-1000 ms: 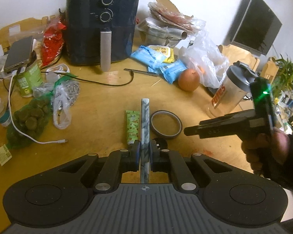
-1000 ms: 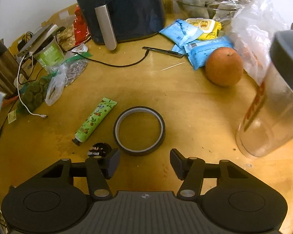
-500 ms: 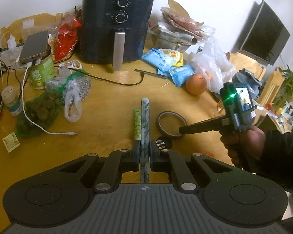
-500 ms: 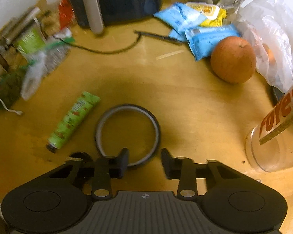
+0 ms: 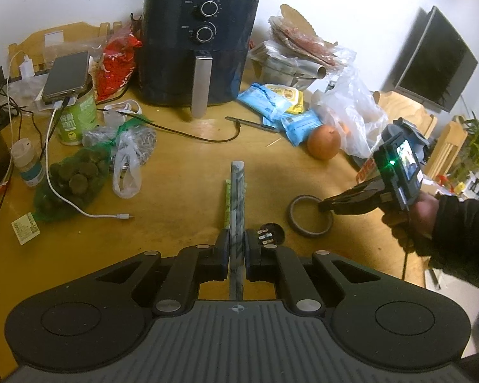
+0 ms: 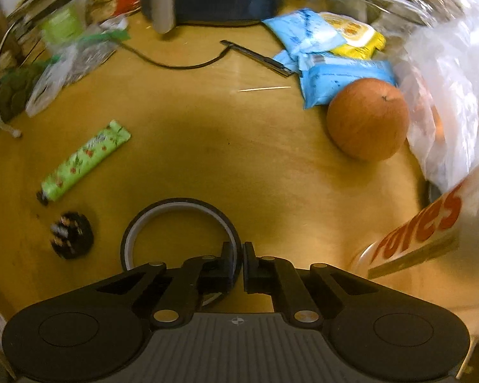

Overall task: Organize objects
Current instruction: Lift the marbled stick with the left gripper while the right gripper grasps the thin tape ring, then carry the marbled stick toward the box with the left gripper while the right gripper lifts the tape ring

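Note:
My left gripper (image 5: 237,242) is shut on a grey patterned tube (image 5: 237,191) and holds it above the wooden table, pointing forward. A green tube (image 5: 227,201) lies just left of it; it also shows in the right wrist view (image 6: 84,160). My right gripper (image 6: 239,255) is shut on the near right rim of a dark tape ring (image 6: 175,210) lying on the table. In the left wrist view the right gripper (image 5: 324,206) pinches the same tape ring (image 5: 306,220). A small black round adapter (image 6: 72,234) lies left of the ring.
A dark air fryer (image 5: 201,48) stands at the back with a black cable in front. An orange (image 6: 367,119) and blue wipe packs (image 6: 335,76) lie to the right, beside a plastic bag and a shaker bottle (image 6: 415,239). Bags, a green can (image 5: 75,118) and a phone crowd the left.
My right gripper moved down to the tape ring and closed on its rim. My left gripper pulled back and higher, still holding the grey tube.

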Demonstrator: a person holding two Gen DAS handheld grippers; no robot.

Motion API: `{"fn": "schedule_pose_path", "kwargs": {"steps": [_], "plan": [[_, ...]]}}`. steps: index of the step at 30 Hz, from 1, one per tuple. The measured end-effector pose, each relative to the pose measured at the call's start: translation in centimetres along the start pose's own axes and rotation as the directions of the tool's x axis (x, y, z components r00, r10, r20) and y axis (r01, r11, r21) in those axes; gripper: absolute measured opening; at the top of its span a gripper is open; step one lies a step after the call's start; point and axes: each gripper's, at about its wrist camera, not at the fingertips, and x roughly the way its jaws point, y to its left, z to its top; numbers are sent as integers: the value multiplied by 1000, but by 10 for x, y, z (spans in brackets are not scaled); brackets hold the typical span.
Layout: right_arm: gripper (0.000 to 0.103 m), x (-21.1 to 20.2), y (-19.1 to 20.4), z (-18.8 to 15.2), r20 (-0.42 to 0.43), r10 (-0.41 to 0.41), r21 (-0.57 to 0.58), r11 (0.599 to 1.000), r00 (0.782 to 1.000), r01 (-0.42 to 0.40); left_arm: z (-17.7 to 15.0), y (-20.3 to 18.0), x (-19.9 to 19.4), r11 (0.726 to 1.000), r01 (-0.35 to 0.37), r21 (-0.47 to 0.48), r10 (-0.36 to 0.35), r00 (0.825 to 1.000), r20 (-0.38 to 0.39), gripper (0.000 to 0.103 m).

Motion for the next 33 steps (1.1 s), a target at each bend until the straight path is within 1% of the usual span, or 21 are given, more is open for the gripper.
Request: {"fn": "schedule_pose_path", "kwargs": {"steps": [3, 5, 6, 7, 8, 9, 10, 11, 12, 13, 14, 17, 20, 23, 24, 25, 26, 27, 30, 33], "plan": [[9, -1, -3, -2, -7, 7, -61, 998, 1000, -7, -1, -1, -2, 1000, -5, 3, 5, 1000, -1, 10], [11, -5, -1, -2, -10, -2, -73, 997, 1000, 2, -1, -1, -3, 1000, -7, 4, 7, 1000, 1, 10], [18, -8, 0, -2, -3, -1, -68, 998, 1000, 0, -2, -2, -4, 1000, -7, 3, 7, 1000, 2, 10], [35, -10, 1, -1, 1, 7, -49, 999, 1000, -7, -2, -1, -5, 1000, -7, 3, 7, 1000, 4, 10], [46, -11, 1, 0, 2, 23, -19, 1000, 1000, -23, -2, -2, -5, 1000, -6, 3, 6, 1000, 5, 10], [69, -13, 1, 1, 6, 45, 23, 999, 999, -45, -3, -2, -5, 1000, -6, 3, 6, 1000, 6, 10], [84, -14, 1, 1, 12, 63, 69, 996, 998, -64, -3, -2, -6, 1000, -6, 4, 6, 1000, 6, 10], [89, -14, 2, 2, 18, 72, 105, 992, 997, -74, -3, -2, -6, 1000, -6, 3, 6, 1000, 6, 10], [98, -13, 4, 3, 20, 74, 137, 988, 997, -76, -3, -2, -6, 1000, -6, 3, 6, 1000, 7, 10], [102, -11, 6, 4, 17, 71, 167, 983, 997, -72, -4, -2, -7, 1000, -7, 4, 7, 1000, 9, 10], [103, -9, 8, 3, 11, 67, 188, 980, 998, -68, -4, -3, -7, 1000, -8, 4, 8, 1000, 9, 10], [103, 2, 18, 2, -21, 49, 229, 973, 999, -43, -8, -3, -11, 1000, -11, -1, 11, 1000, 12, 10], [103, 12, 25, 0, -53, 19, 248, 969, 998, -5, -11, -2, -15, 1000, -14, -7, 14, 1000, 12, 10], [103, 17, 32, -2, -70, -38, 235, 971, 997, 53, -15, -1, -19, 1000, -17, -15, 17, 1000, 13, 10], [101, 17, 34, -2, -78, -52, 236, 969, 996, 70, -16, -1, -20, 1000, -17, -18, 17, 1000, 13, 10], [97, 16, 34, -3, -81, -65, 240, 967, 995, 83, -16, 0, -20, 1000, -17, -20, 17, 1000, 14, 10], [95, 15, 35, -3, -80, -78, 240, 966, 994, 95, -17, 0, -21, 1000, -17, -23, 18, 1000, 13, 10], [92, 13, 35, -3, -77, -80, 242, 965, 994, 97, -18, 0, -21, 1000, -17, -25, 17, 1000, 14, 10], [91, 12, 34, -4, -84, -72, 238, 967, 994, 90, -20, -2, -22, 1000, -14, -28, 15, 1000, 15, 10], [91, 5, 32, -6, -62, -64, 238, 968, 996, 77, -21, -2, -23, 999, -11, -31, 11, 1000, 19, 10]]}}
